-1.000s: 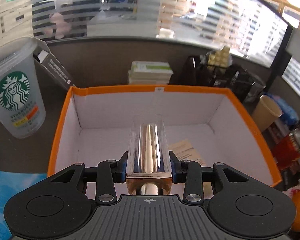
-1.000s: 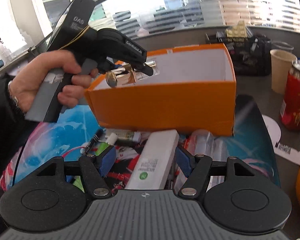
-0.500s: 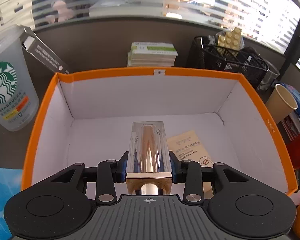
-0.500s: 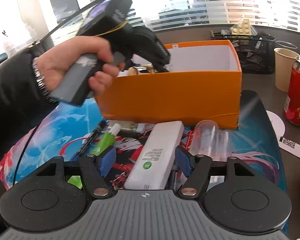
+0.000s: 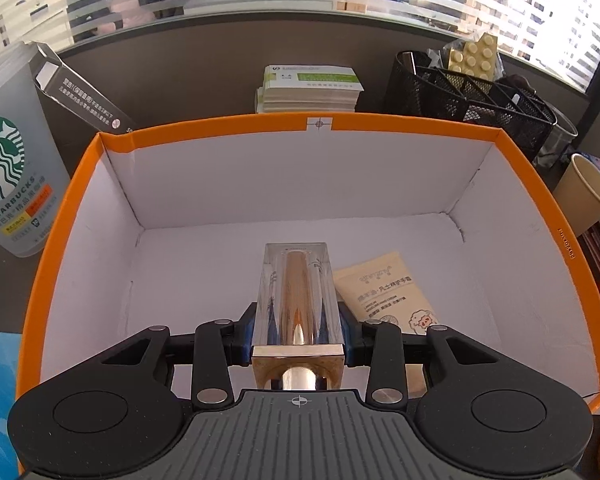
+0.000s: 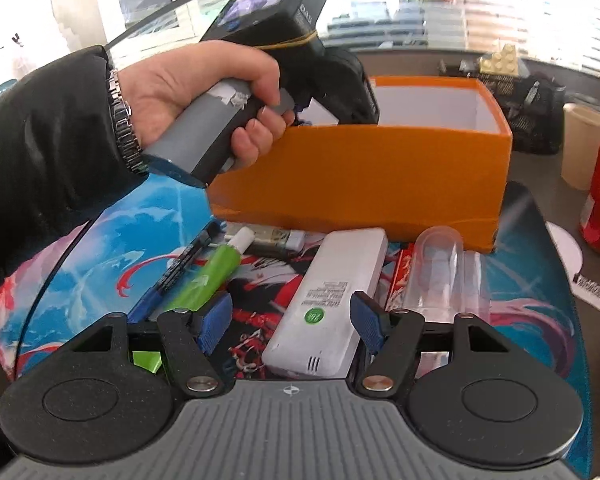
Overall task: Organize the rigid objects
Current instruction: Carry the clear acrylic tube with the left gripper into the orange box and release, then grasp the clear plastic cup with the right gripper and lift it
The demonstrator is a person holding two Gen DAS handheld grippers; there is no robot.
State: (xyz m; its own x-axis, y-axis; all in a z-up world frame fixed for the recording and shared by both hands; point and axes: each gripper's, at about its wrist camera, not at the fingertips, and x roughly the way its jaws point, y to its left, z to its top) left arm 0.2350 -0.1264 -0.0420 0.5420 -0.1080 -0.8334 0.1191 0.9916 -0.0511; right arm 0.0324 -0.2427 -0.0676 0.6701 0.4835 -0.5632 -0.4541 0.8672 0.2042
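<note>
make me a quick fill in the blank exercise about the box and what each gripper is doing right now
1. The left gripper holds a clear case with a ____ tube inside.
2. It hangs over the open ____ box.
3. A cream sachet lies ____ the box.
4. Between the right gripper's open fingers lies a white ____.

Missing words: gold; orange; inside; remote
</note>
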